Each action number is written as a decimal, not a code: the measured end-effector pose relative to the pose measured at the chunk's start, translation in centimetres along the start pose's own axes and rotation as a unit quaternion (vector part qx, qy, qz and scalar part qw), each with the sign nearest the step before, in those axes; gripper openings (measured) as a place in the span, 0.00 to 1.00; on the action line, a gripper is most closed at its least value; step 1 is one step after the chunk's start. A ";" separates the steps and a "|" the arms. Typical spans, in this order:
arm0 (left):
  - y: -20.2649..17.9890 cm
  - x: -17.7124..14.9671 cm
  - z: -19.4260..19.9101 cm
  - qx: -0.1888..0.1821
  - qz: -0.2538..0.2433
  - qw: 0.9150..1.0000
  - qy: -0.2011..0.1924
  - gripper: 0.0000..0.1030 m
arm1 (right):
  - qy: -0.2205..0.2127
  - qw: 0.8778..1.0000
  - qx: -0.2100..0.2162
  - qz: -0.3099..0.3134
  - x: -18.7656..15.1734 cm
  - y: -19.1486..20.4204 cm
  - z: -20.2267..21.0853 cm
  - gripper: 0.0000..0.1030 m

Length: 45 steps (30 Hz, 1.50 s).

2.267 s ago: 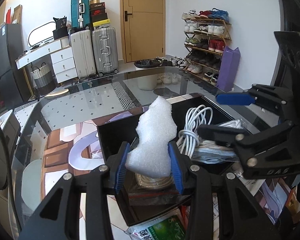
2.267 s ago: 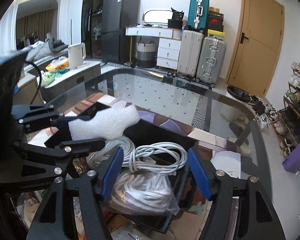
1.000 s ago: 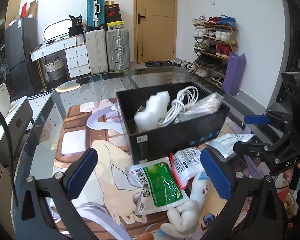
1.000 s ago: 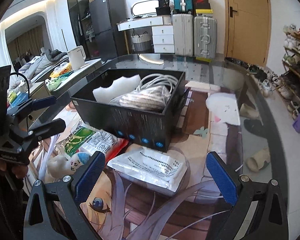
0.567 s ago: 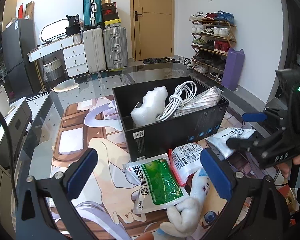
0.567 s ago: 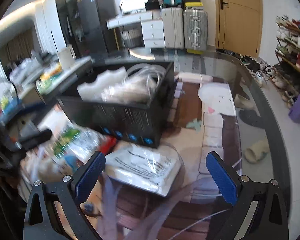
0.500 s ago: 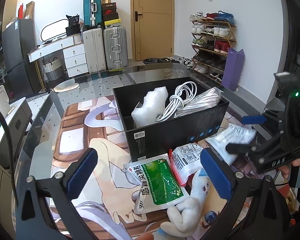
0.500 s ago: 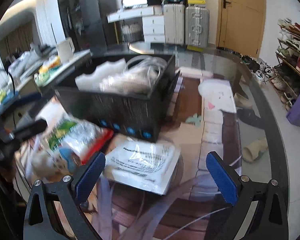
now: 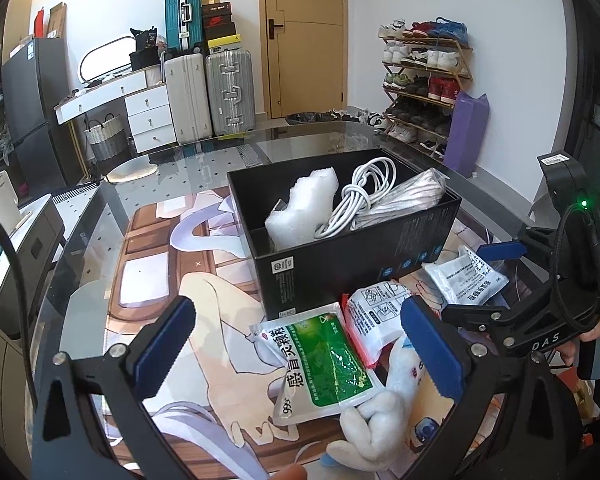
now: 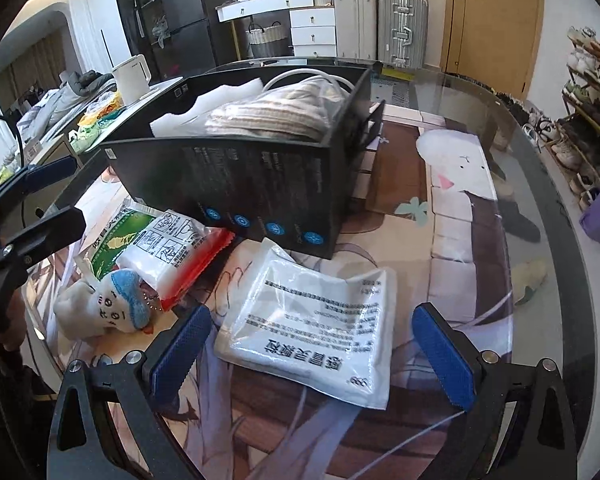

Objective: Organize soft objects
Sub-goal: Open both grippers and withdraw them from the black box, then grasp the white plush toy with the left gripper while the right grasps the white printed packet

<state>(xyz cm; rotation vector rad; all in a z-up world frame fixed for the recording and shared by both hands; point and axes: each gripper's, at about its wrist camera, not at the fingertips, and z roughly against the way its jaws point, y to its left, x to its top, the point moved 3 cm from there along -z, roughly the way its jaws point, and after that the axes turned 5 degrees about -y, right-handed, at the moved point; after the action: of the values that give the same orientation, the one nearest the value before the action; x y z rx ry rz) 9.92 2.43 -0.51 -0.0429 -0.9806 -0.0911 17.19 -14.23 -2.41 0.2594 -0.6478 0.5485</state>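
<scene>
Glass counter [image 9: 100, 216] carries a printed mat [image 9: 204, 344] with a black box [image 9: 348, 256] standing on it. Box holds a white foam piece [image 9: 300, 208], a coiled white cable [image 9: 364, 192] and a bagged cloth bundle [image 9: 404, 200]. Loose items lie on the mat in front of the box: white pouch [image 10: 312, 320], green packet [image 9: 324, 360], red-edged packet [image 10: 180, 256], small plush toy [image 10: 104, 308]. Left gripper [image 9: 296, 348] hangs above the green packet, fingers wide, holding nothing. Right gripper [image 10: 312, 344] hangs over the white pouch, fingers wide on either side of it, not touching.
</scene>
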 end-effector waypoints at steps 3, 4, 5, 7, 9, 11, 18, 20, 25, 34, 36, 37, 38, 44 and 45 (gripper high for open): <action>-0.1 -0.1 0.0 -0.002 -0.003 1.000 0.003 1.00 | 0.000 1.000 -0.012 0.002 0.1 0.2 -0.2 0.99; -0.2 -0.2 0.0 -0.003 -0.004 1.000 0.004 1.00 | 0.002 1.000 -0.017 0.002 0.1 0.2 -0.4 0.99; -0.2 -0.2 -0.1 -0.004 -0.007 1.000 0.007 1.00 | 0.002 1.000 -0.020 0.002 0.0 0.3 -0.4 0.99; -0.4 -0.4 0.0 -0.005 -0.012 1.000 0.009 1.00 | 0.004 1.000 -0.024 0.000 0.1 0.3 -0.5 0.99; -0.6 -0.8 0.0 -0.008 -0.021 1.000 0.014 1.00 | 0.006 1.000 -0.026 -0.002 0.1 0.2 -0.5 0.99; -0.8 -1.0 0.0 -0.006 -0.029 0.999 0.017 1.00 | 0.003 1.000 -0.027 -0.001 0.1 0.3 -0.5 0.99; -1.1 -1.1 0.0 -0.008 -0.037 0.999 0.020 1.00 | -0.008 1.000 -0.019 0.009 -0.4 0.4 0.2 0.89; -1.2 -1.2 -0.1 -0.009 -0.038 0.999 0.021 1.00 | -0.010 1.000 -0.013 0.017 -0.4 0.4 0.4 0.81; -1.4 -1.2 0.0 -0.023 -0.044 0.998 0.025 1.00 | -0.011 1.000 -0.003 0.027 -0.6 0.4 0.9 0.67; -3.4 -2.1 0.0 -0.057 -0.096 0.993 0.050 1.00 | -0.013 0.999 0.012 0.039 -0.6 0.7 2.1 0.51; -3.8 -2.4 0.0 -0.061 -0.109 0.991 0.056 1.00 | -0.017 0.999 0.014 0.039 -0.6 0.9 2.2 0.51; -3.9 -2.4 0.1 -0.063 -0.113 0.990 0.058 1.00 | -0.018 0.999 0.016 0.040 -0.6 0.9 2.4 0.51; -4.0 -2.5 0.2 -0.065 -0.116 0.989 0.060 1.00 | -0.020 0.999 0.018 0.041 -0.6 1.0 2.5 0.51; -4.0 -2.7 0.2 -0.086 -0.122 0.986 0.077 1.00 | -0.035 0.998 0.025 0.045 -0.2 1.2 4.0 0.51; -4.0 -2.8 0.3 -0.086 -0.127 0.985 0.078 0.99 | -0.037 0.998 0.025 0.046 -0.1 1.3 4.2 0.51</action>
<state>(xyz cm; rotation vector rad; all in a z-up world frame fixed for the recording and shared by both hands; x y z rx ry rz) 7.75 -1.40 -2.66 -0.0688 -0.8161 -0.4082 14.32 -14.81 0.82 0.2990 -0.7206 0.6456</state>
